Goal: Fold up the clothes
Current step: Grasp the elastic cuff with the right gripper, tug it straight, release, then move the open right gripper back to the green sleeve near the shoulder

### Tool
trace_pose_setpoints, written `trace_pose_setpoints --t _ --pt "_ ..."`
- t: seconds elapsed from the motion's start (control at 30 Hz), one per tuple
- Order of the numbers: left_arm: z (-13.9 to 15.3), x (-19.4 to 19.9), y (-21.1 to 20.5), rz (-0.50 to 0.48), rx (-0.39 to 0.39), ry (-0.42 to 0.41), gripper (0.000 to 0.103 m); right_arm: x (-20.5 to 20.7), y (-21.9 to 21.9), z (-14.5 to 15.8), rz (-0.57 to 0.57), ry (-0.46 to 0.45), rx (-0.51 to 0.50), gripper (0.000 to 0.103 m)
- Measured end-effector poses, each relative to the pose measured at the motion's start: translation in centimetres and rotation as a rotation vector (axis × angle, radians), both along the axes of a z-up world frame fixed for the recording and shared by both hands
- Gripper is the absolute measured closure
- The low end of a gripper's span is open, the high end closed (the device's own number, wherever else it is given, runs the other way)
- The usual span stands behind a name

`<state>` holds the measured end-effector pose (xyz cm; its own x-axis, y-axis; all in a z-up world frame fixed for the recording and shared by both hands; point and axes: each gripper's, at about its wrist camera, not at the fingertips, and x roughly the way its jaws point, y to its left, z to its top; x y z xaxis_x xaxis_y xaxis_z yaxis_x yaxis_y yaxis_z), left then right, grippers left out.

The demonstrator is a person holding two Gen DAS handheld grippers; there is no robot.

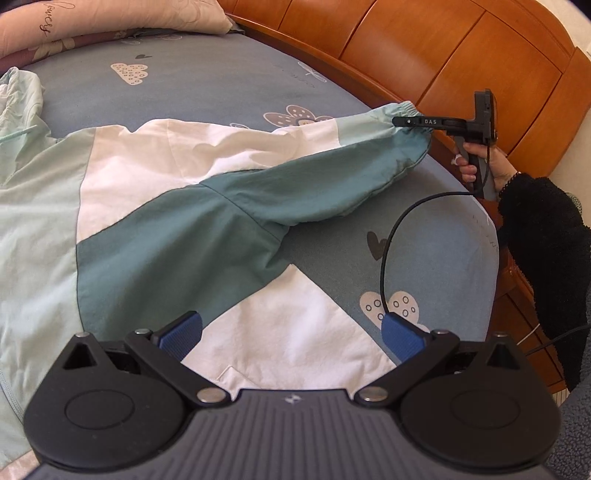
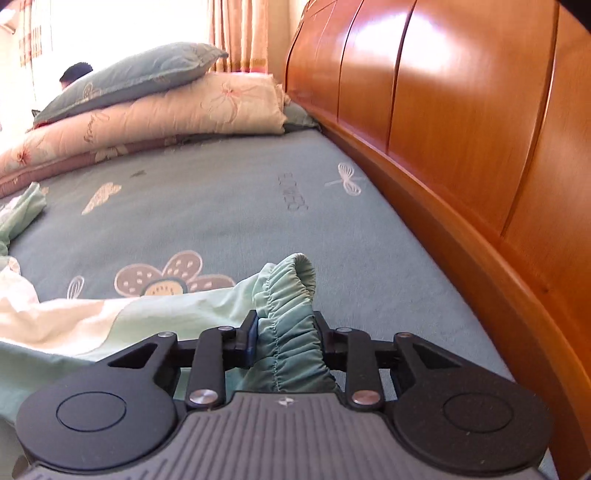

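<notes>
Blue pads (image 1: 181, 334) of left gripper (image 1: 291, 338) nearest the lens, spread wide apart, nothing between them; they hang over white lower panel of jacket (image 1: 155, 206), not touching as far as I can see. Black cable (image 1: 384, 266) loops up from beside the right-hand pad toward the other tool.

Right gripper (image 2: 284, 341) clamped on elastic cuff (image 2: 291, 321) of sleeve (image 1: 314, 188); gathered fabric bunched between the fingers, cuff end standing up above them. From left wrist view, same gripper seen side-on at the sleeve end, held by a hand (image 1: 484, 162) in a black fuzzy sleeve.

Jacket: mint, white and teal blocks, laid out flat on bed sheet (image 1: 221, 85), sleeve stretched out to the right toward headboard (image 1: 443, 55). Cuff end raised a bit off sheet. Hood/collar part bunched at far left.

Sheet grey-blue w/ flower, heart, dragonfly prints. Wood headboard, orange-brown, runs along right side. Folded quilt (image 2: 147, 122) w/ pillow (image 2: 140, 74) on top at far end of bed; curtain (image 2: 240, 33) behind, bright window light.
</notes>
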<state>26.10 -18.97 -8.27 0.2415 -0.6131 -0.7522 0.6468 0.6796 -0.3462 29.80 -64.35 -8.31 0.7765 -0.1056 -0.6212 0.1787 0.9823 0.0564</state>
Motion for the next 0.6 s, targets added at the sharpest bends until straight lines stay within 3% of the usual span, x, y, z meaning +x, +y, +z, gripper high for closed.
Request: trace_pose_setpoints --t 0.1,0.17,0.23,0.33,0.47,0.57,0.6 --pt "0.2 0.0 0.4 0.009 -0.014 -0.003 0.001 0.2 -1.1 0.9 -0.026 0.001 0.015 0.071" --pt "0.1 0.0 0.6 0.013 -0.019 -0.003 0.001 0.5 -1.4 -0.5 -0.051 0.074 0.003 0.071" --pt "-0.2 0.1 0.8 0.021 -0.016 0.008 0.001 1.0 -1.5 -2.5 -0.102 0.167 -0.004 0.067" --pt "-0.3 -0.2 1.1 0.022 -0.008 0.005 0.001 1.1 -1.4 -2.9 -0.211 0.194 -0.017 0.057" --pt "-0.2 -0.9 1.6 0.010 -0.009 -0.007 0.001 0.7 0.8 0.8 -0.279 0.101 -0.121 0.054" --pt "-0.4 -0.9 1.6 0.014 -0.008 -0.008 0.001 1.3 5.1 3.2 -0.154 0.032 -0.202 0.053" --pt "-0.4 -1.0 1.6 0.014 -0.012 -0.005 0.001 1.7 6.8 3.7 -0.080 0.021 -0.164 0.053"
